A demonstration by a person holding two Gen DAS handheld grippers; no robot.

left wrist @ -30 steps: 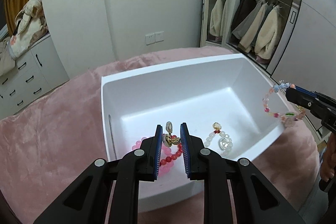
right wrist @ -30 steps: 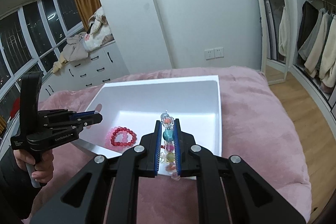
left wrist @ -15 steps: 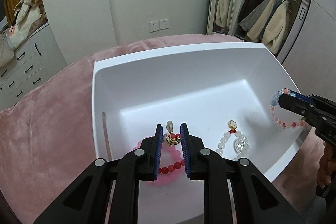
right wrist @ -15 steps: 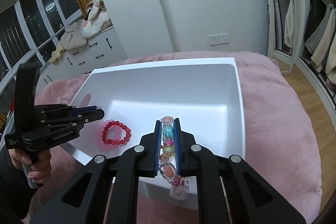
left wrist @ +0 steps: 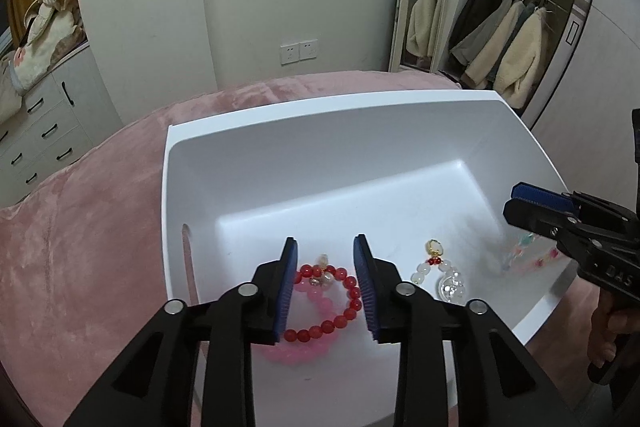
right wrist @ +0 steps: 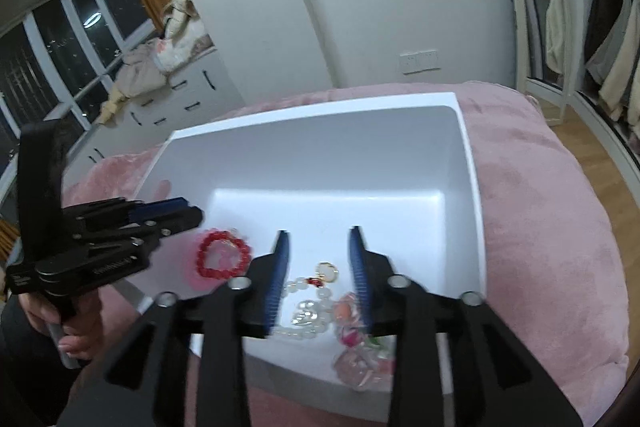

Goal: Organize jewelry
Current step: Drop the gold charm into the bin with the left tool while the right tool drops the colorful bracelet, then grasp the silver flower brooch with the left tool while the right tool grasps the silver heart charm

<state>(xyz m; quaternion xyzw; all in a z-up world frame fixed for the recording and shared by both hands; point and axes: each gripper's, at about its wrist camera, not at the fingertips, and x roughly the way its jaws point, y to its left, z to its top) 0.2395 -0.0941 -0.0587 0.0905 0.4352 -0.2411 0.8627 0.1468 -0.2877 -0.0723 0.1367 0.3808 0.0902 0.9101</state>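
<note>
A white bin (left wrist: pixel 280 119) (right wrist: pixel 320 115) sits on a pink plush cushion. Inside lie a red bead bracelet (left wrist: pixel 332 323) (right wrist: pixel 208 251) over a pink bracelet (left wrist: pixel 304 353), a small gold charm piece (left wrist: pixel 322 277), a white pearl bracelet (left wrist: pixel 440 277) (right wrist: pixel 304 311) and a blurred multicoloured bracelet (left wrist: pixel 528 259) (right wrist: pixel 352 339) by the bin's wall. My left gripper (left wrist: pixel 325 283) (right wrist: pixel 176 213) is open above the red bracelet. My right gripper (right wrist: pixel 318 275) (left wrist: pixel 520 201) is open and empty over the pearl and multicoloured bracelets.
The pink cushion (left wrist: pixel 80 247) (right wrist: pixel 540 227) surrounds the bin. An open wardrobe with hanging coats (left wrist: pixel 500 39) stands at the back right. White drawers (left wrist: pixel 36 131) (right wrist: pixel 176 95) stand at the left, by dark windows (right wrist: pixel 48 51).
Both grippers opened. The left one let go of the gold charm, now on the red bracelet. The right one released the multicoloured bracelet, which dropped into the bin.
</note>
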